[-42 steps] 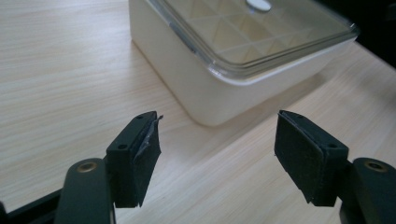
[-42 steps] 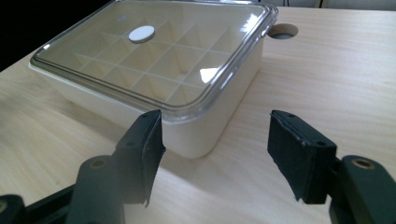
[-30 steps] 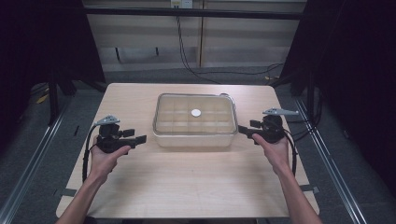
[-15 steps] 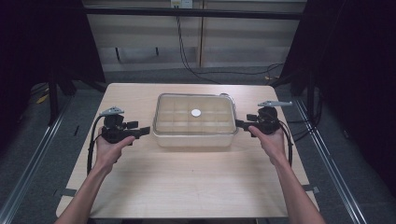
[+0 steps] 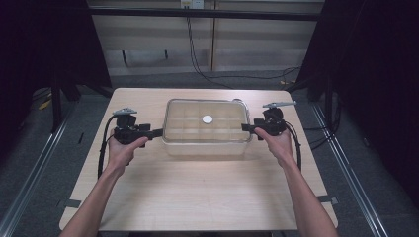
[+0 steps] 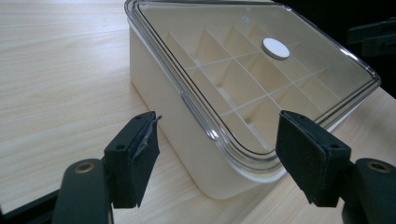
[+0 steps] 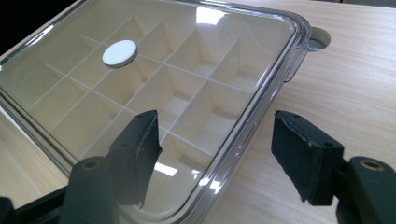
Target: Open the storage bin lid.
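Clear plastic is catching the overhead light on the lid (image 5: pixel 206 120) of a divided storage box (image 5: pixel 207 146), which is sitting near the middle of the pale wooden table (image 5: pixel 197 197), a little toward its far edge. Under the lid, white partitions are splitting the box into a grid of compartments, all of them looking empty, and a small white disc (image 5: pixel 207 119) is lying on the lid near its centre.

The person is bringing one tool in at each short end of the box. The left gripper (image 6: pixel 217 149) is hovering with its jaws spread wide and holding nothing; in its own view, one pad is standing over the table beside the box wall and the other over the lid's corner, so the rim is lying between them. The right gripper (image 7: pixel 215 147) is mirroring that, its jaws likewise wide apart and empty, one over the lid and one over bare wood, with the lid's edge and a small side tab (image 7: pixel 293 60) just ahead.

Judging from this symmetric approach, both ends are being straddled so the lid rim can be pinched evenly, probably to lift the lid straight off or carry the box level.
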